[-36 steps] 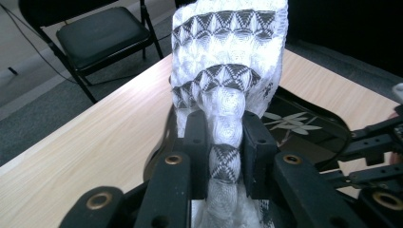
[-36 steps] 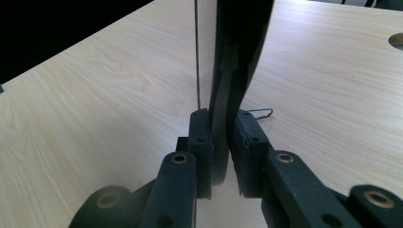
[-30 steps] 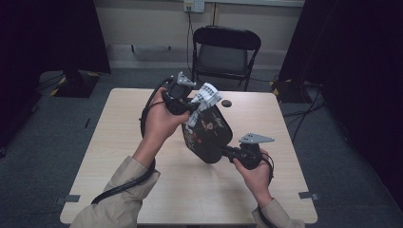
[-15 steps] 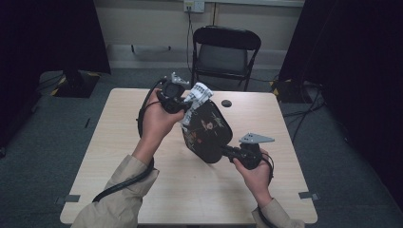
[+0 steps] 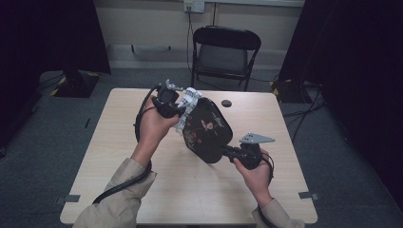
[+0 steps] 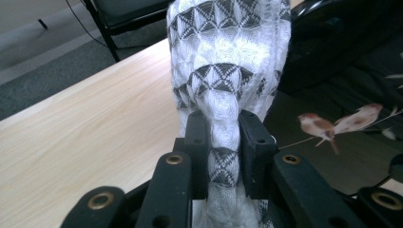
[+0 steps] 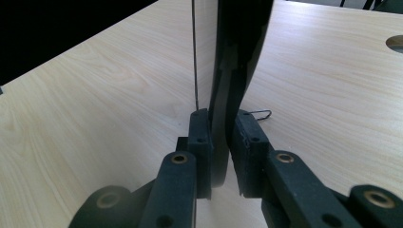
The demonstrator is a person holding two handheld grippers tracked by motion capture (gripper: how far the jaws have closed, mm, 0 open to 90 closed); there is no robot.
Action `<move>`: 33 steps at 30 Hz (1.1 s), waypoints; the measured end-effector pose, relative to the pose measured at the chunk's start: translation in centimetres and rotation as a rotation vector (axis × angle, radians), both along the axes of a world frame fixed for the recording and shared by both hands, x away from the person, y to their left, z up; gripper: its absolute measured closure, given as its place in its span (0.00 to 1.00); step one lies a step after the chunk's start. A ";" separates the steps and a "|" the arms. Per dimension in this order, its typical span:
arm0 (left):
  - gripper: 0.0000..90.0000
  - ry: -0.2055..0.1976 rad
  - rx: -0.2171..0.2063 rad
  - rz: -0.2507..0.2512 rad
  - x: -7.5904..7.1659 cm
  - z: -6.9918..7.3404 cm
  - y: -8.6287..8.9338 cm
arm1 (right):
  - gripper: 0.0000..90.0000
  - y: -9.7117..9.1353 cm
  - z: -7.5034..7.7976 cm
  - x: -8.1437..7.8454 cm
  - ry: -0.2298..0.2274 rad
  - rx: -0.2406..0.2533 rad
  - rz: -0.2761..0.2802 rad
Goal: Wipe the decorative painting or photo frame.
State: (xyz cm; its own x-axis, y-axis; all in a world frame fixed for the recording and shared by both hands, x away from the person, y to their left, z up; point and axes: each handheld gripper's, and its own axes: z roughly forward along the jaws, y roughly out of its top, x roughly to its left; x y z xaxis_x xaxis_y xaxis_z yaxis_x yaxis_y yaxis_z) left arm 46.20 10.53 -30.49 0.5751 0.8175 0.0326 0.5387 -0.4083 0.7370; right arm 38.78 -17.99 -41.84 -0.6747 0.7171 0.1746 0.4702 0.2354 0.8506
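The left tongs (image 5: 177, 110) are pinching a bunched white cloth (image 5: 189, 102) with a grey triangle pattern, pressing it against the upper left edge of a black tray (image 5: 207, 128). The cloth is looking soft and light; it is crumpling wherever it is squeezed, so taking a thick gathered fold, as now, seems the safest hold. The tray is being held tilted above the middle of the bench (image 5: 119, 156), and the right tongs (image 5: 227, 151) are clamping its lower right rim. It is looking stiff, glossy and probably slippery, perhaps lacquered and easily scratched, so gripping the raised rim rather than the flat painted face seems wise, and 1 hold at a corner is likely leaving it prone to swinging under the rubbing.

The high view is giving the whole layout: both hands, the tilt of the tray, a small dark round thing (image 5: 226, 103) on the bench behind it and a folding chair (image 5: 224, 52) beyond. The left gripper view is showing the cloth (image 6: 223, 95) squeezed into a rope between the jaws and small birds (image 6: 317, 124) painted on the tray face. The right gripper view is showing the tray (image 7: 233, 71) edge-on, its thin curved rim caught between both jaws, and a small wire clip (image 7: 260, 114) lying on the bench
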 end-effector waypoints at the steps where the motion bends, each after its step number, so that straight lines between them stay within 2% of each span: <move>1: 0.84 0.000 0.000 0.000 0.0 0.0 0.0 | 0.88 0.0 0.0 0.0 0.000 0.000 0.000; 8: 0.84 0.026 -0.004 0.019 0.1 -1.9 0.7 | 0.88 0.1 0.0 0.0 -0.004 0.000 0.000; 33: 0.84 0.085 -0.034 0.063 1.0 -6.8 2.3 | 0.88 0.2 0.0 -0.1 -0.009 0.007 0.000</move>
State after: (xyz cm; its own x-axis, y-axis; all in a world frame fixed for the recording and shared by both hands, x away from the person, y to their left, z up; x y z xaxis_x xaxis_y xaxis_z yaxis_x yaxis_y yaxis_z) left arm 47.24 12.84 -37.27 0.5221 0.8518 -0.0423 0.6236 -0.3475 0.7003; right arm 38.68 -17.83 -41.87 -0.6766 0.7155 0.1739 0.4627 0.2293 0.8564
